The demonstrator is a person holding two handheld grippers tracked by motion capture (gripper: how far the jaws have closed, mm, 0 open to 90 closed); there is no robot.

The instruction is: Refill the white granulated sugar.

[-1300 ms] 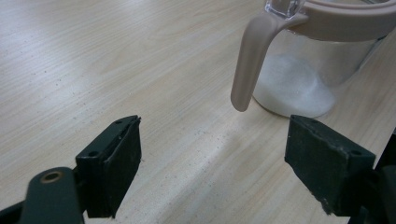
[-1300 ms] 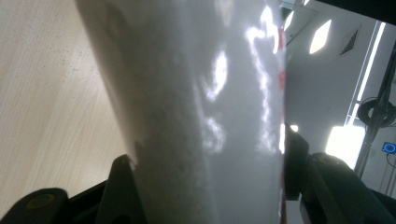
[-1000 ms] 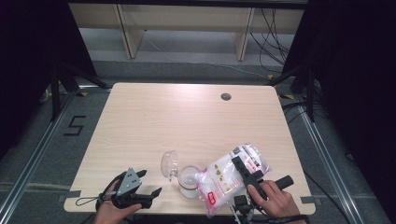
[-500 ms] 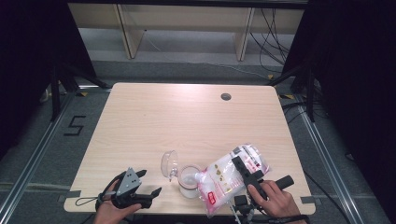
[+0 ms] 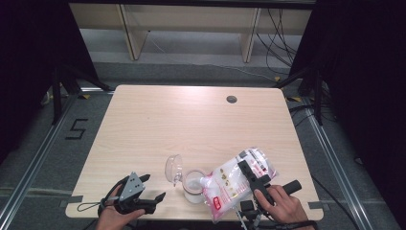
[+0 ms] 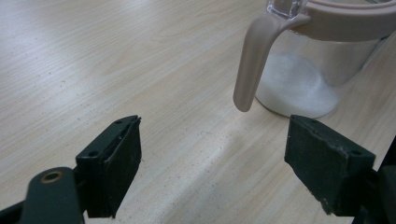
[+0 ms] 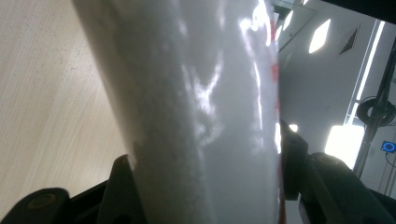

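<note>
A clear plastic bag of white powder with red print is tilted over a clear jar, its low corner at the jar's mouth. My right gripper is shut on the bag, which bulges between the jaws in the right gripper view. The jar has a pinkish rim and handle, a hinged lid flipped open to its left, and white powder in its bottom. My left gripper rests open at the table's front left, its black pads apart over bare wood short of the jar.
The light wooden table has a round cable hole at the back right. Dark curtains flank the table, and a shelf unit with cables stands behind it. Jar, bag and both hands sit close to the front edge.
</note>
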